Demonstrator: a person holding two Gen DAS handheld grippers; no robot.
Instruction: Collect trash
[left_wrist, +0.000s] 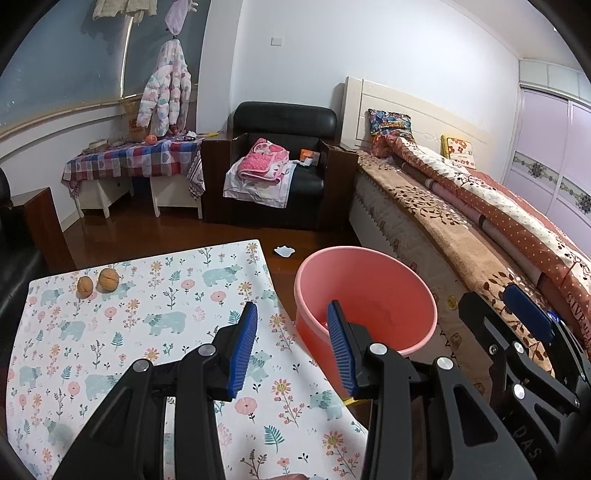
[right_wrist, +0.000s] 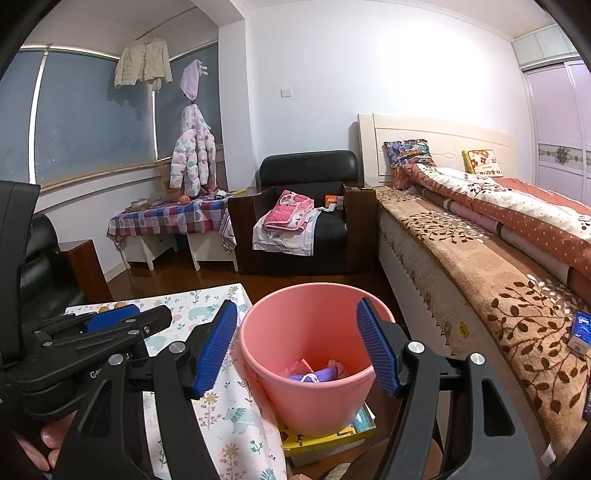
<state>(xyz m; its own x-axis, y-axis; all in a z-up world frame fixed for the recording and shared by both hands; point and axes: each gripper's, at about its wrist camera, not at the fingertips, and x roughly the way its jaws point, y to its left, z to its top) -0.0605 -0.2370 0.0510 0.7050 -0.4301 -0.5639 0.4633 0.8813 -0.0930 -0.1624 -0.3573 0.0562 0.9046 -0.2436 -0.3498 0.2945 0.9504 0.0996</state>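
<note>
While we hold both tools over the corner of a small bench (left_wrist: 166, 295) covered in a cloth printed with bears and flowers, the left claw (left_wrist: 291, 343) stands released, its blue pads apart with nothing between them. The right claw (right_wrist: 299, 347) is likewise spread wide and empty, framing a pink bucket (right_wrist: 310, 402) that stands just beside the bench, between it and the bed (right_wrist: 480, 277). In the bottom of the bucket we see crumpled trash (right_wrist: 314, 373), pink and purple scraps. Two walnuts (left_wrist: 99, 282) sit side by side near the far left edge of the bench. A small white scrap (left_wrist: 283, 251) lies on the wooden floor beyond the bench. The bucket rests on a yellow book (right_wrist: 325, 435).
</note>
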